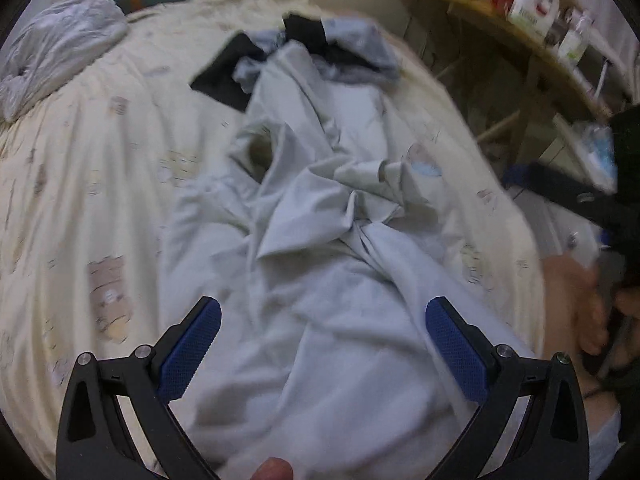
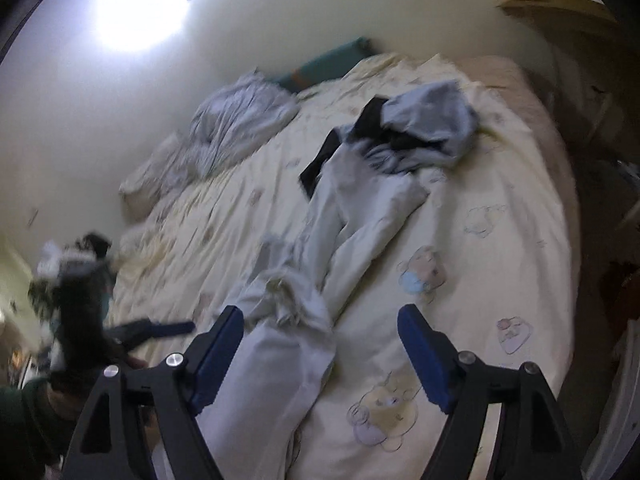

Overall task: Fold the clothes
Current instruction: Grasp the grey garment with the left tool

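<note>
A pair of pale grey trousers (image 1: pixel 320 248) lies crumpled lengthwise on the cream bedspread (image 1: pixel 80 184). My left gripper (image 1: pixel 322 318) hovers open just above the near end of the trousers, nothing between its blue pads (image 1: pixel 190 354). In the right wrist view the same trousers (image 2: pixel 344 220) run from the near edge toward the pile at the far end. My right gripper (image 2: pixel 320 324) is open above their near part, holding nothing. The left gripper (image 2: pixel 160 330) also shows at the left of that view, held by a hand. A grey and black garment pile (image 2: pixel 420 128) lies beyond the trousers.
A crumpled grey striped cloth (image 2: pixel 240 124) lies by the wall at the bed's far left. A wooden shelf (image 1: pixel 520 40) with bottles stands to the right of the bed. A hand (image 1: pixel 580 304) holding the other gripper is at the right edge. The bedspread (image 2: pixel 500 240) has bear prints.
</note>
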The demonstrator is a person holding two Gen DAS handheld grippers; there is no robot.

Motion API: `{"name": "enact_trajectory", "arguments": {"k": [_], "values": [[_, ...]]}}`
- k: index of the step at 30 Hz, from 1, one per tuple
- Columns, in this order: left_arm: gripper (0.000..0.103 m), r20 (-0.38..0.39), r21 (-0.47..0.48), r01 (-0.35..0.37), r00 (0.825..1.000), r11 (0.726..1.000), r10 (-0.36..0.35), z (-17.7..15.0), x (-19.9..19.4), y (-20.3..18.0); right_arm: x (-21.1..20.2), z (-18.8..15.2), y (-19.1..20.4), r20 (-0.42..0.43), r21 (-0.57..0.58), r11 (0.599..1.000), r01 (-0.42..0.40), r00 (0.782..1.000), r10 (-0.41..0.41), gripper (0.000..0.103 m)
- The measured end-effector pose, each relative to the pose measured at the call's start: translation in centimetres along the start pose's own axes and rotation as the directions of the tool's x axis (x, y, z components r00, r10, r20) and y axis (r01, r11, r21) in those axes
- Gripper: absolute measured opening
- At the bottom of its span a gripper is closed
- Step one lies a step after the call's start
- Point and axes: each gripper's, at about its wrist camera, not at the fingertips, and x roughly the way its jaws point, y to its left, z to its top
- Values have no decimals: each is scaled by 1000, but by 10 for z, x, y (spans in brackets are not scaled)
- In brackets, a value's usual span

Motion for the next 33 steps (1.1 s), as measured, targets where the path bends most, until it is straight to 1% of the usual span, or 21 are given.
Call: {"name": "enact_trajectory", "arguments": {"k": [3,4,5,6,8,10,11,12,13,14,15,17,21,25,28,30,33], "values": [[103,-74,-55,21,997,998,-26,17,32,6,2,1,1,3,-19,1000,-12,1000,12,80],[103,-106,-78,23,994,997,-31,20,44,10,1,1,2,6,-30,999,-15,1000,15,80],[103,-133,-113,39,990,993,-54,23,57,14,1,1,1,8,-35,999,-18,1000,18,80],[103,-143,-138,45,988,989,-65,23,67,16,1,1,-1,9,-31,999,-21,1000,21,80],[103,-146,-124,5,989,992,-23,23,73,10,1,3,-5,10,-19,999,-27,1000,28,80],[101,-145,-115,-18,989,993,2,22,69,5,1,3,-11,9,9,999,-37,999,37,80],[89,-144,-113,-27,989,993,11,22,67,2,2,4,-14,10,23,999,-39,999,39,80],[67,-144,-110,-36,989,993,20,21,64,-1,2,4,-17,10,37,998,-42,999,42,80],[58,-141,-104,-38,990,994,23,21,59,-3,2,4,-19,10,51,998,-46,999,45,80],[43,-133,-94,-42,991,995,29,21,51,-6,3,4,-21,9,65,997,-49,999,48,80],[34,-120,-76,-48,992,996,38,21,42,-10,3,4,-24,9,78,996,-52,999,52,80],[31,-90,-48,-53,995,997,49,19,24,-13,4,4,-26,5,92,994,-51,999,51,80],[29,-21,-50,-51,999,997,51,13,-21,-9,3,3,-24,3,83,996,-43,999,43,80],[28,62,-51,-54,996,997,57,6,-74,1,2,1,-17,2,47,999,-24,1000,24,80],[28,124,-51,-56,990,997,61,1,-113,8,4,0,-12,-5,25,1000,-10,1000,10,80],[28,169,-64,-41,984,997,52,-7,-145,13,4,-1,-9,-8,11,1000,-6,1000,6,80],[27,227,-58,-37,973,998,49,-15,-181,13,5,-2,-6,-11,-7,1000,-3,1000,3,80]]}}
